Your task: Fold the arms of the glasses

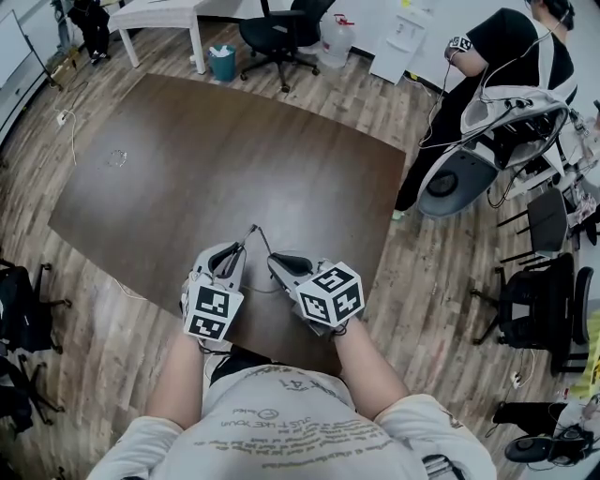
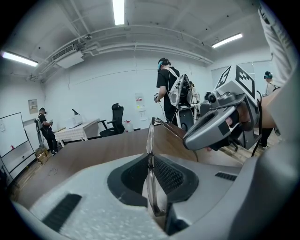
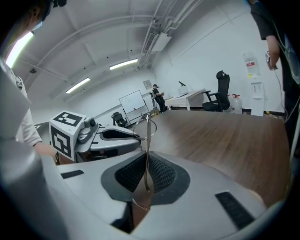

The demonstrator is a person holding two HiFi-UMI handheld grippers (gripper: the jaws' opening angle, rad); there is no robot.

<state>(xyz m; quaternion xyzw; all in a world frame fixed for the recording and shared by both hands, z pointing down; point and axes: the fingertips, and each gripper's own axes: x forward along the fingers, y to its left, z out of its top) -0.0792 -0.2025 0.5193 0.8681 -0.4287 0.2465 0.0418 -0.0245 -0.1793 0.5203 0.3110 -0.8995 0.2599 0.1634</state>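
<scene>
The thin wire-rimmed glasses (image 1: pixel 255 236) are held in the air over the near edge of the dark brown table (image 1: pixel 234 150), between my two grippers. My left gripper (image 1: pixel 240 253) is shut on the glasses' front; in the left gripper view a lens rim (image 2: pixel 149 140) stands edge-on between the pads, at the left gripper (image 2: pixel 151 180). My right gripper (image 1: pixel 274 265) is shut on one thin arm of the glasses (image 3: pixel 147 140), which runs upright through the right gripper (image 3: pixel 146 180). Each gripper sees the other close by: the right gripper's body (image 2: pixel 220 124) and the left gripper's body (image 3: pixel 105 138).
A person in black (image 1: pixel 487 66) stands past the table's far right corner beside equipment. A black office chair (image 1: pixel 281 33), a teal bin (image 1: pixel 222 63) and a white table (image 1: pixel 159 14) stand beyond the far edge. More black chairs (image 1: pixel 534 300) sit on the right.
</scene>
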